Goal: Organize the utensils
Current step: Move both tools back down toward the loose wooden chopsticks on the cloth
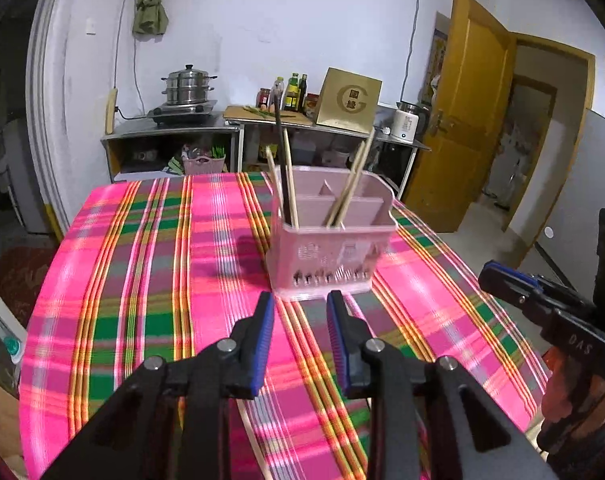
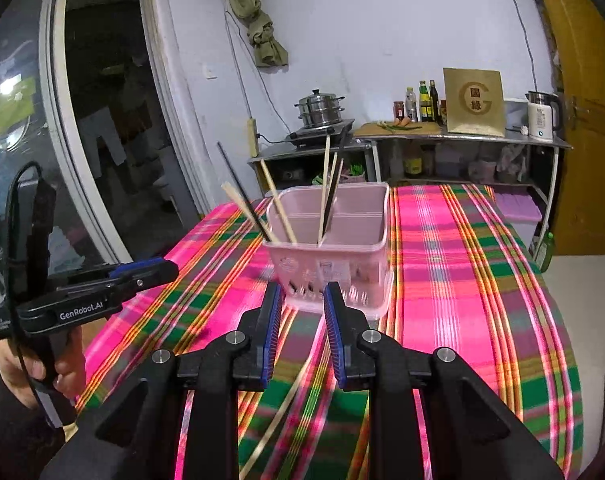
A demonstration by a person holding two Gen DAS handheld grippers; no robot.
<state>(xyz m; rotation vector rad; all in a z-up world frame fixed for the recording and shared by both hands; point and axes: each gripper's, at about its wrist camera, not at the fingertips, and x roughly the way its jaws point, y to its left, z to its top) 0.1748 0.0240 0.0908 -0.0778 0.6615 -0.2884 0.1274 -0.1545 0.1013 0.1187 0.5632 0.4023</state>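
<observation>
A pink utensil holder stands on the plaid tablecloth and shows in the right wrist view too. Several wooden chopsticks and a dark one stand in its compartments. One wooden chopstick lies flat on the cloth under my right gripper. My left gripper is open and empty, just short of the holder. My right gripper is open and empty, also just short of the holder. Each gripper shows from the side in the other view: the right one and the left one.
The table has a bright pink and green cloth. Behind it stand metal counters with a steamer pot, bottles, a gold box and a kettle. A yellow door is open at the right.
</observation>
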